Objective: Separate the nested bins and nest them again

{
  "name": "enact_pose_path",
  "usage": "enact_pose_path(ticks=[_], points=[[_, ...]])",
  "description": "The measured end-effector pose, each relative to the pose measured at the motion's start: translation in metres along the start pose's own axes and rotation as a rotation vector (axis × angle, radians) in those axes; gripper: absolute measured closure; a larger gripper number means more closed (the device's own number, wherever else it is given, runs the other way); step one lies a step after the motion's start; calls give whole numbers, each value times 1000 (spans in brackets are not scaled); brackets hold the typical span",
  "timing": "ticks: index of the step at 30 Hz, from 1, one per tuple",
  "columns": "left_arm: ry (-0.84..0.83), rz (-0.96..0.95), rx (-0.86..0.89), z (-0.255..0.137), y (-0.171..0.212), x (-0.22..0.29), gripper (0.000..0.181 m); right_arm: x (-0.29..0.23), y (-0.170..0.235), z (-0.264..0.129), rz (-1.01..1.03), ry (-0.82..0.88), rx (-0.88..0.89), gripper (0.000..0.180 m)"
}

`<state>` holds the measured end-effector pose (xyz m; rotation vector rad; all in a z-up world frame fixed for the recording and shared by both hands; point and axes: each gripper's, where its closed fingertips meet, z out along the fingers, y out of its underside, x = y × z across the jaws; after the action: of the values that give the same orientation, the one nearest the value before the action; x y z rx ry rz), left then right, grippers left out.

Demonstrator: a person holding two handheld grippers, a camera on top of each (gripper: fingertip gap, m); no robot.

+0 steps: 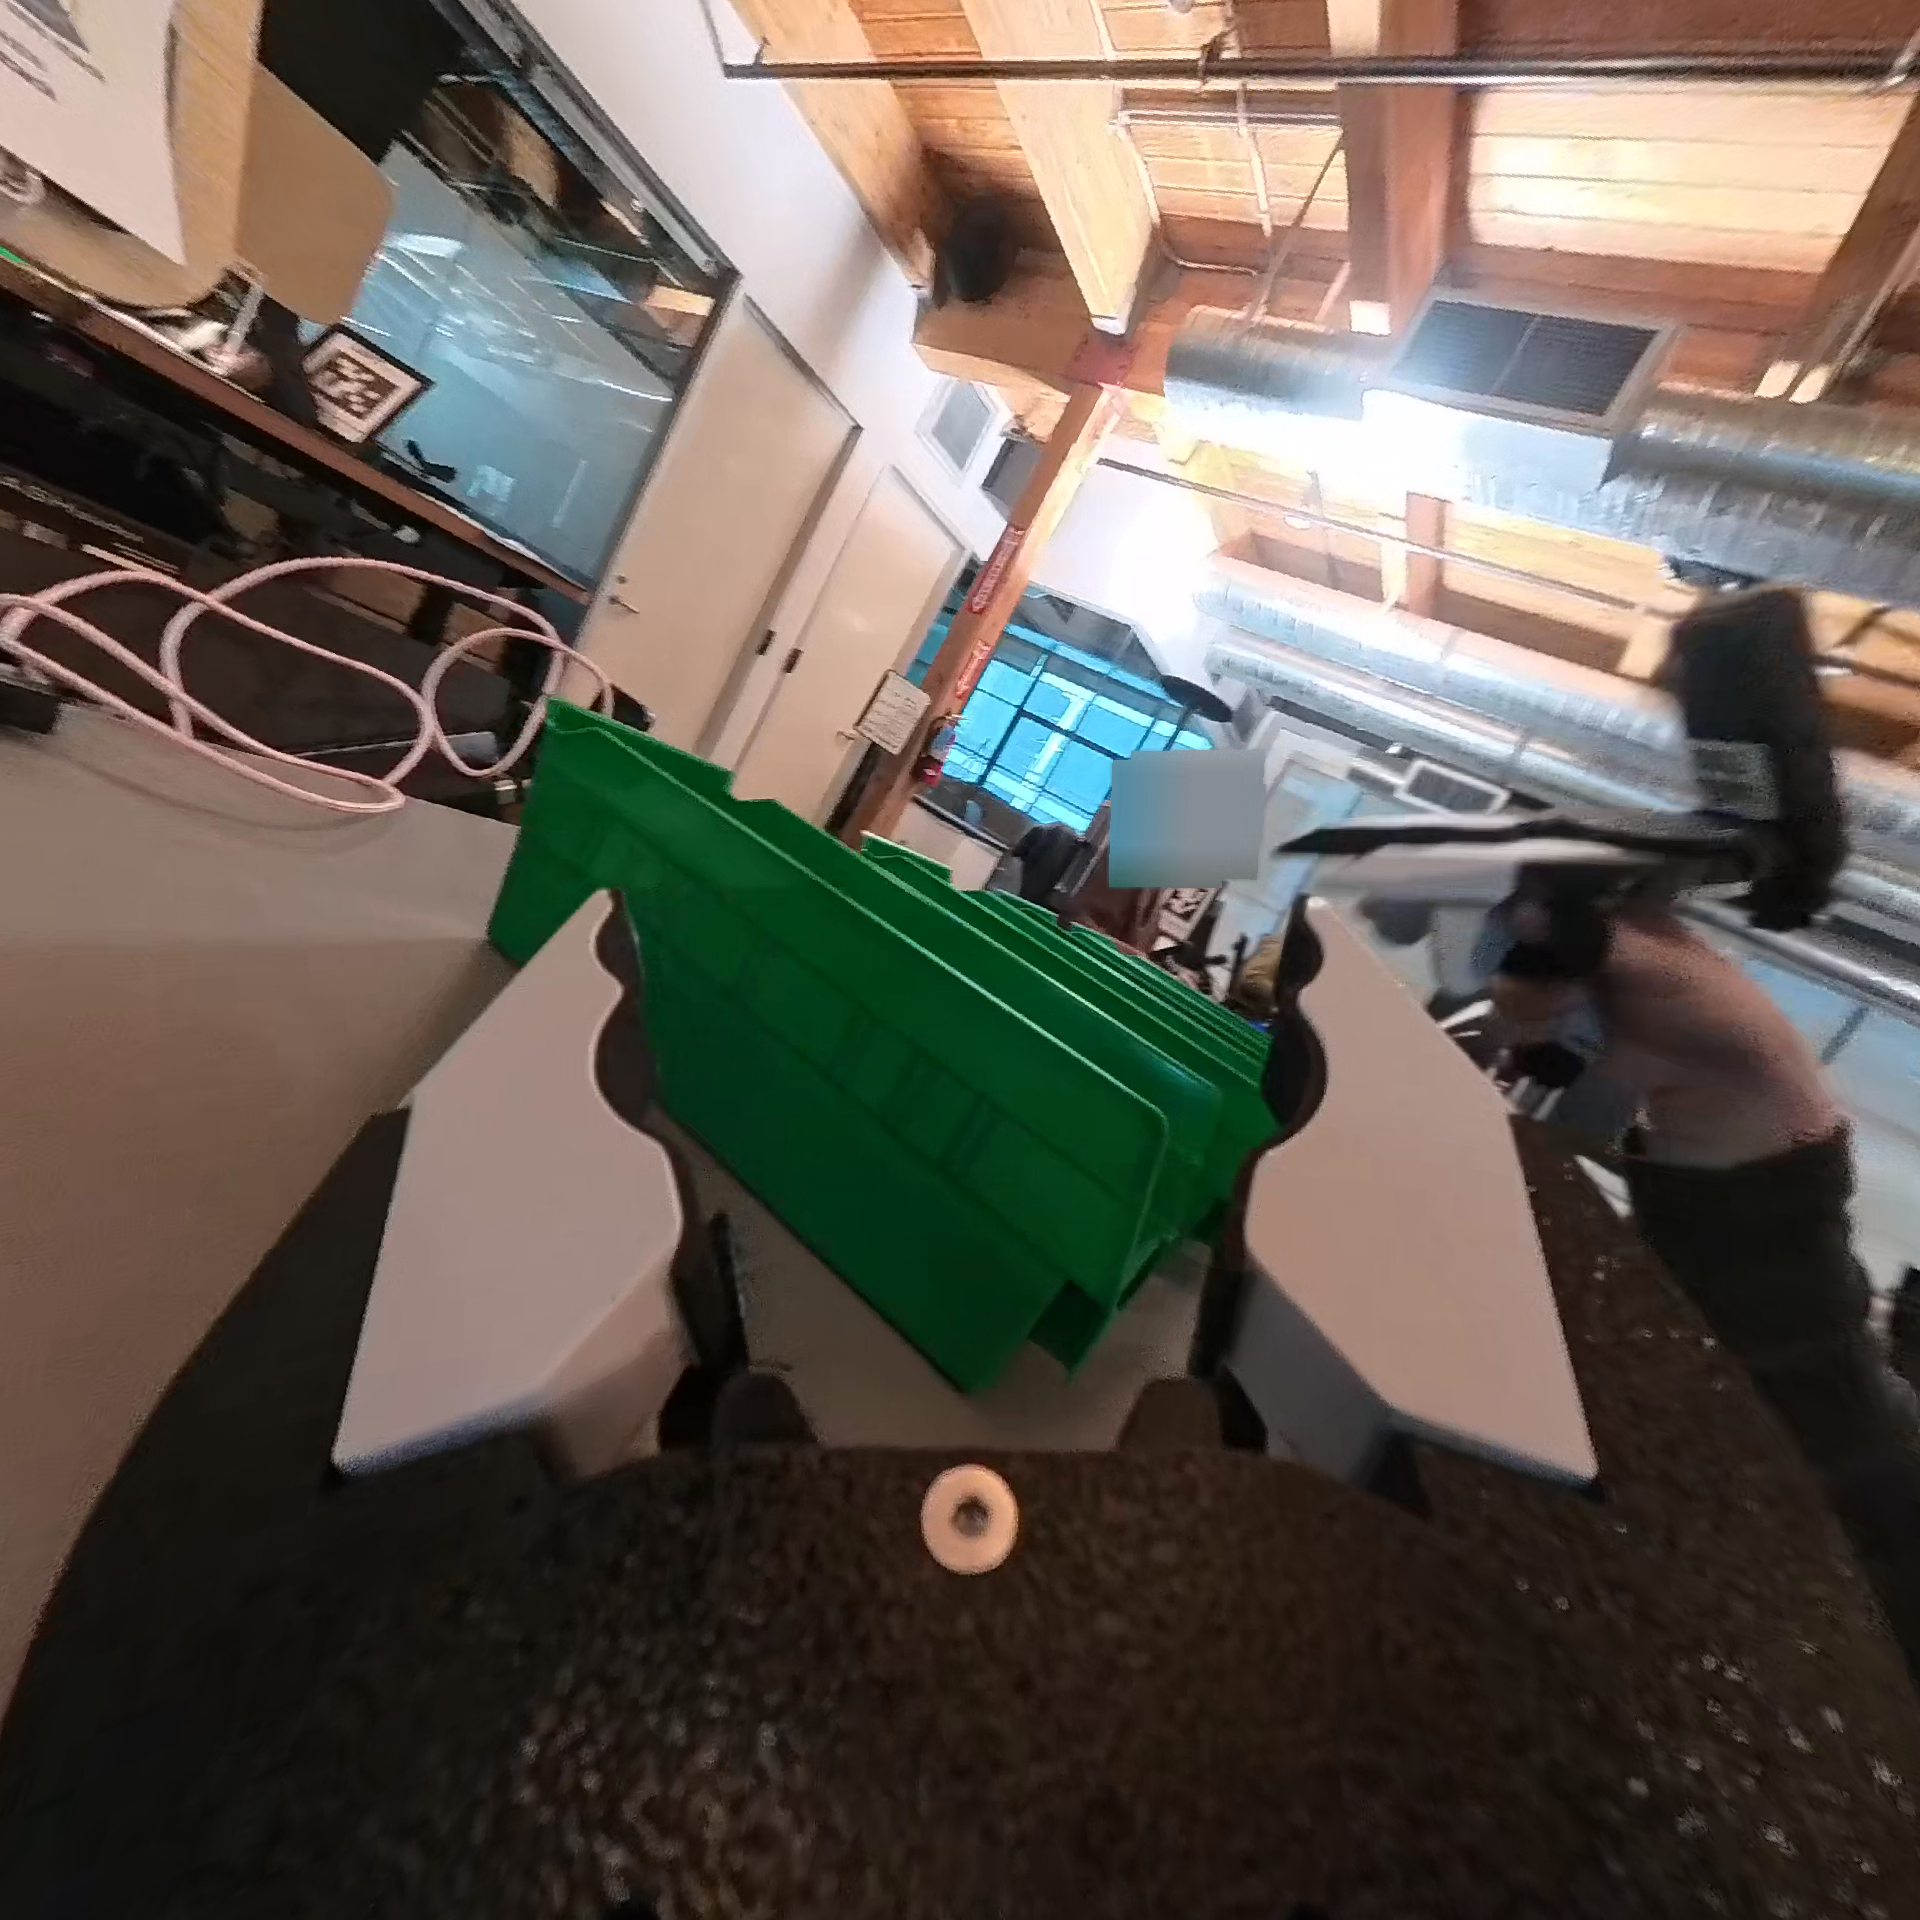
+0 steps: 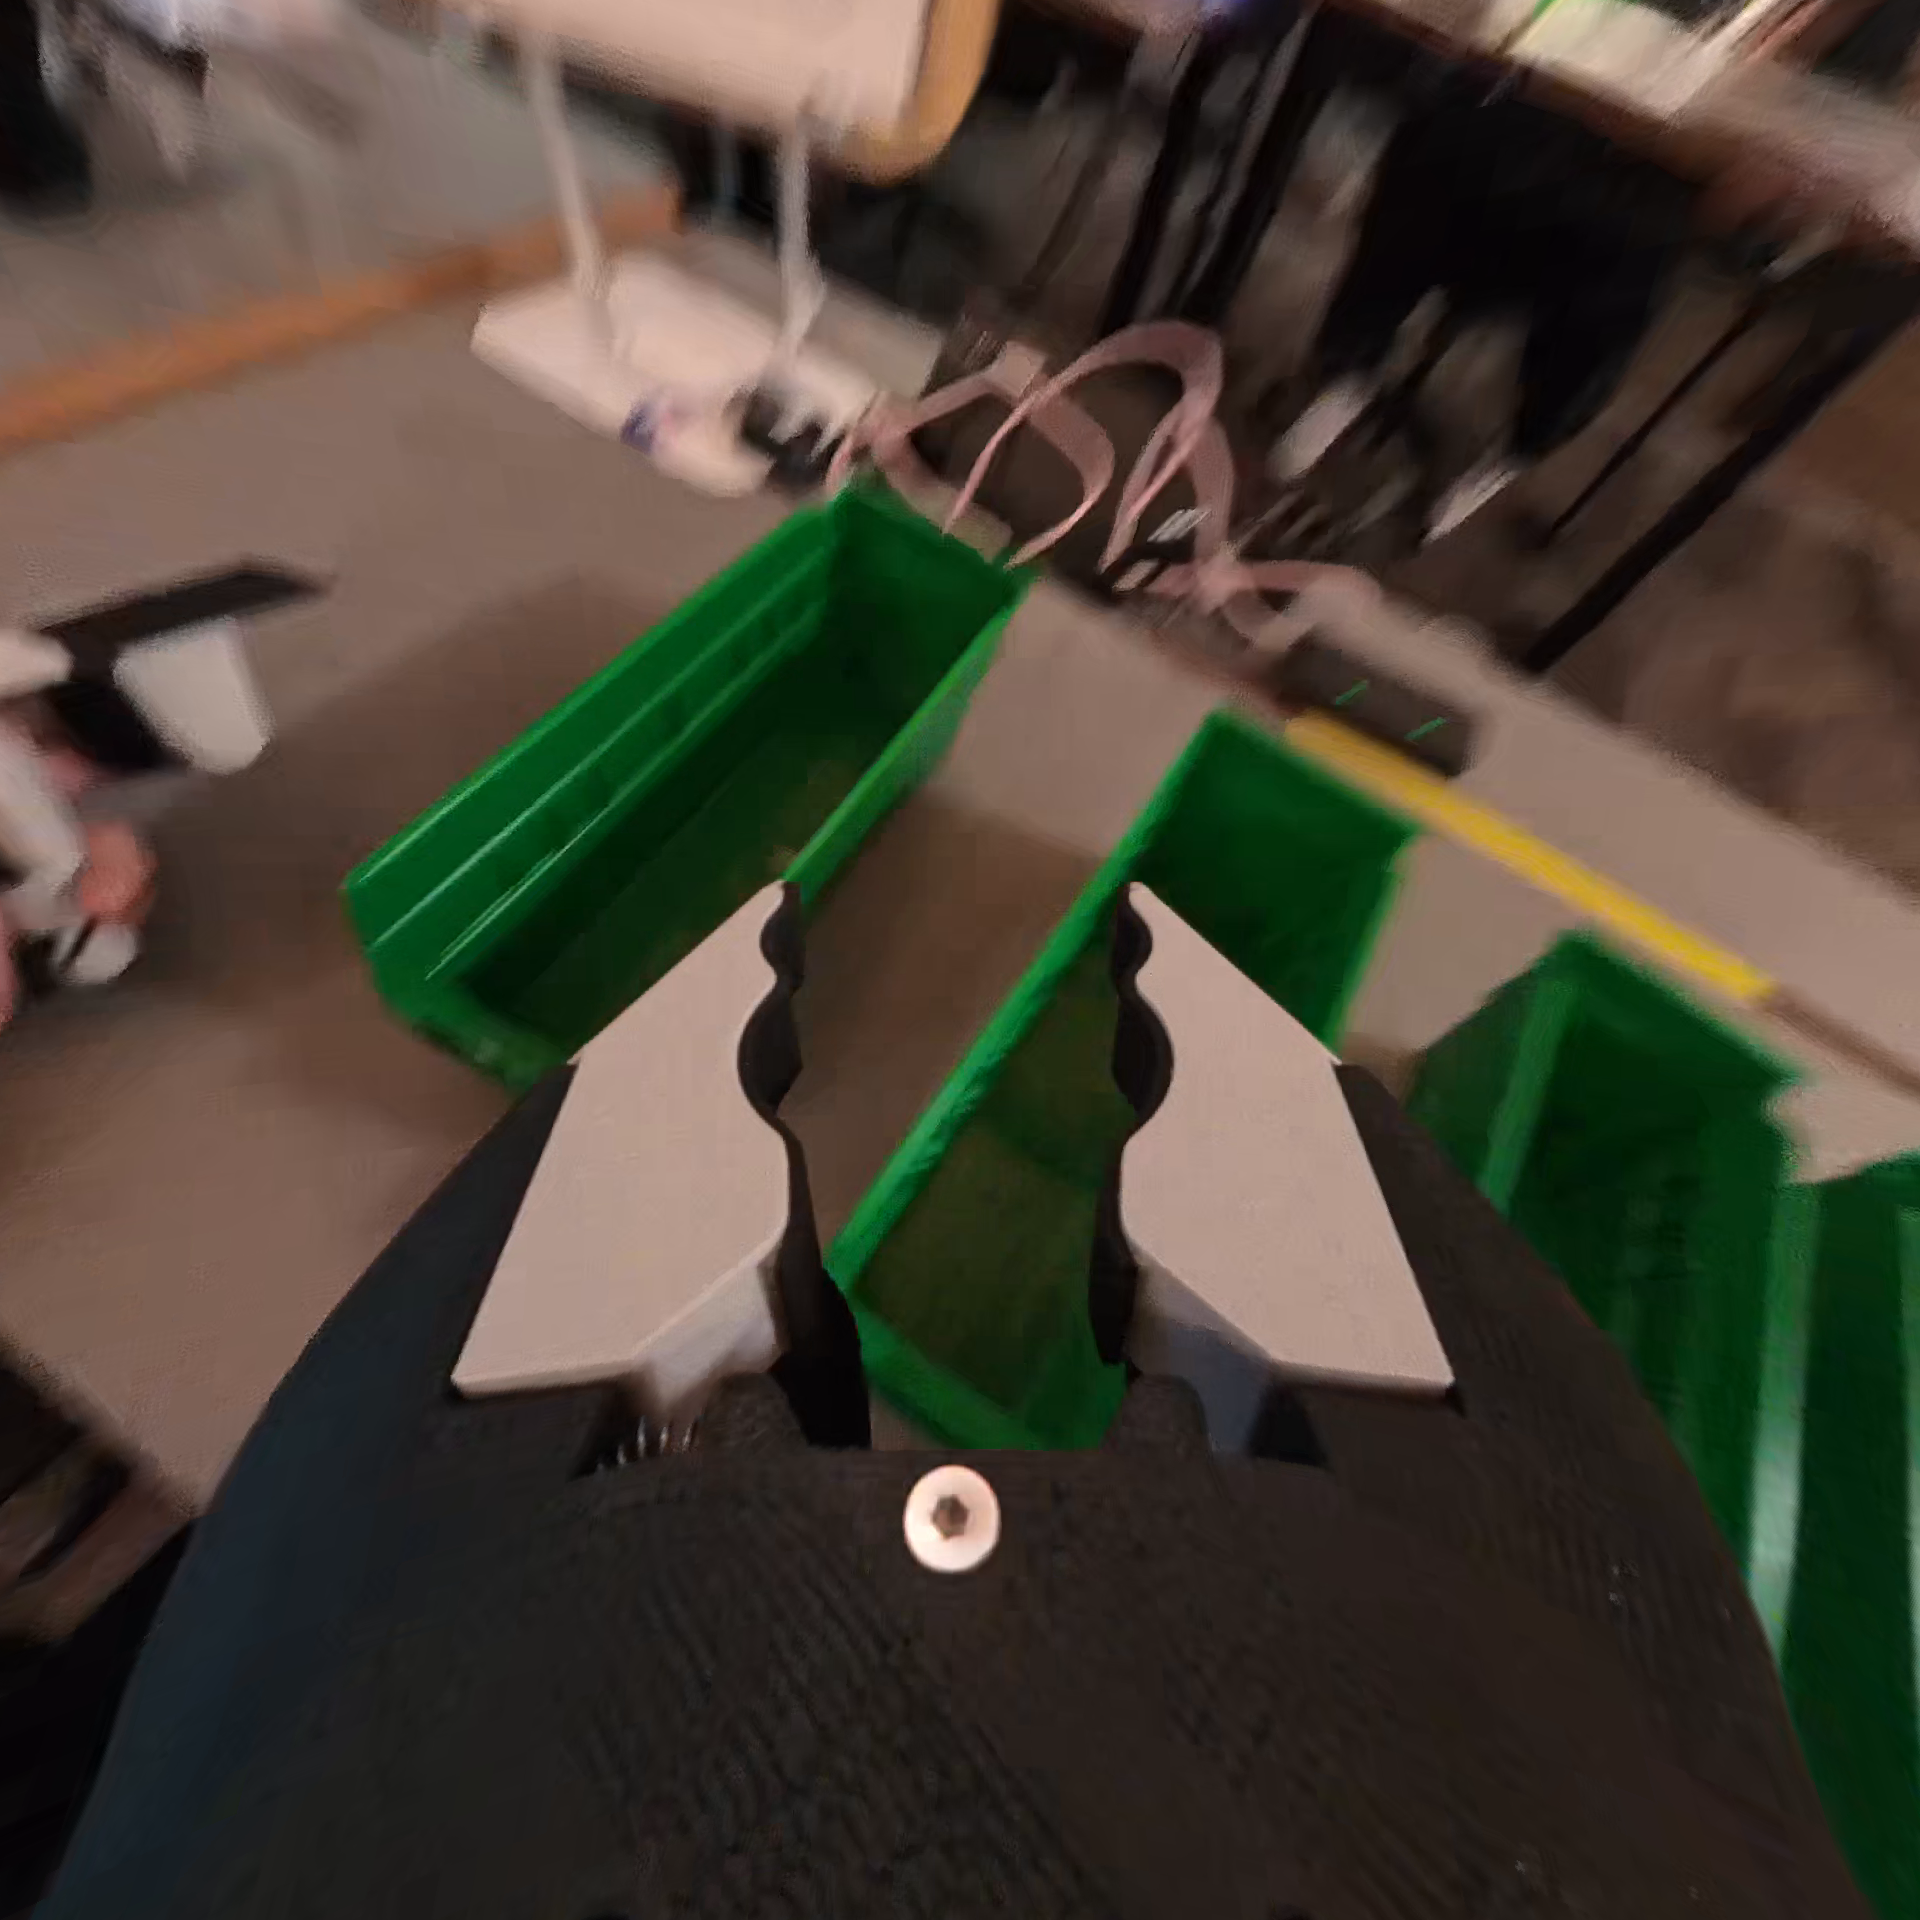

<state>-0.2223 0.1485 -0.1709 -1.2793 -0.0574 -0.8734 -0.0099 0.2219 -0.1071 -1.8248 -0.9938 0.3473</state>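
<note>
Overhead, the right hand-held gripper (image 2: 956, 904) is hovering with its jaws parted and nothing between them, looking down on a grey counter (image 2: 312, 1091). Three green bins are sitting apart there, all long and narrow, open side up, their long axes running roughly parallel from the near edge toward the far edge. A nested stack of bins (image 2: 665, 790) is lying farthest left, its doubled rims showing along one long wall. A single bin (image 2: 1226, 935) is sitting just right of it, partly behind the right finger, and a third bin (image 2: 1621, 1143) is sitting nearer the right edge; more green is showing at the frame's right border, too blurred to tell. A pale cable (image 2: 1091, 436) is looping at the far edge.

Meanwhile the left hand-held gripper (image 1: 951, 930) is opening wide around that stack of bins (image 1: 852, 1029), seen side-on, its long axis slanting away leftward; whether the fingers are touching it cannot be told. The right hand-held gripper (image 1: 1455, 842) is showing blurred beyond.
</note>
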Motion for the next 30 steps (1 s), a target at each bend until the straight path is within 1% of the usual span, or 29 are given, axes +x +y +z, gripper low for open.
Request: enact_pose_path(ticks=[3, 5, 7, 9, 12, 14, 15, 16, 17, 19, 21, 22, 23, 24, 27, 28, 29, 30], points=[[-128, 28, 3, 0, 2, -16, 62, 66, -41, -52, 5, 152, 293, 125], [-185, 60, 10, -1, 2, -20, 60, 106, -59, -86, 12, 230, 450, 126], [-255, 118, 22, -3, -1, -24, 53, 145, -66, -115, 12, 308, 559, 126], [-359, 191, 42, -11, -4, -27, 50, 181, -62, -137, 9, 374, 609, 125], [-462, 304, 69, -21, -12, -14, 50, 230, -46, -164, 6, 476, 636, 109], [-488, 360, 66, -17, -17, 7, 49, 261, -41, -186, 27, 562, 695, 82], [-474, 352, 49, -9, -17, 23, 54, 274, -40, -199, 46, 608, 738, 77], [-434, 303, 18, 3, -14, 43, 61, 285, -40, -211, 63, 643, 781, 74], [-357, 257, -9, 19, -9, 69, 63, 294, -40, -222, 77, 672, 823, 71], [-199, 211, -64, 56, 4, 121, 64, 305, -39, -238, 87, 710, 885, 71], [-126, 231, -170, 91, 29, 151, 59, 311, -35, -243, 88, 719, 914, 72], [-122, 258, -243, 109, 44, 158, 54, 314, -34, -245, 86, 719, 930, 73], [-123, 281, -304, 125, 58, 162, 44, 316, -35, -244, 77, 705, 930, 73], [-112, 287, -336, 142, 68, 167, 37, 319, -34, -242, 73, 692, 916, 74], [14, 275, -344, 189, 88, 192, 33, 328, -32, -235, 79, 657, 890, 75], [18, 287, -353, 203, 93, 192, 28, 330, -33, -233, 82, 639, 899, 76], [-13, 318, -372, 216, 99, 186, 22, 332, -34, -231, 83, 619, 910, 76], [-54, 362, -409, 227, 105, 176, 22, 334, -36, -229, 83, 601, 919, 77]])
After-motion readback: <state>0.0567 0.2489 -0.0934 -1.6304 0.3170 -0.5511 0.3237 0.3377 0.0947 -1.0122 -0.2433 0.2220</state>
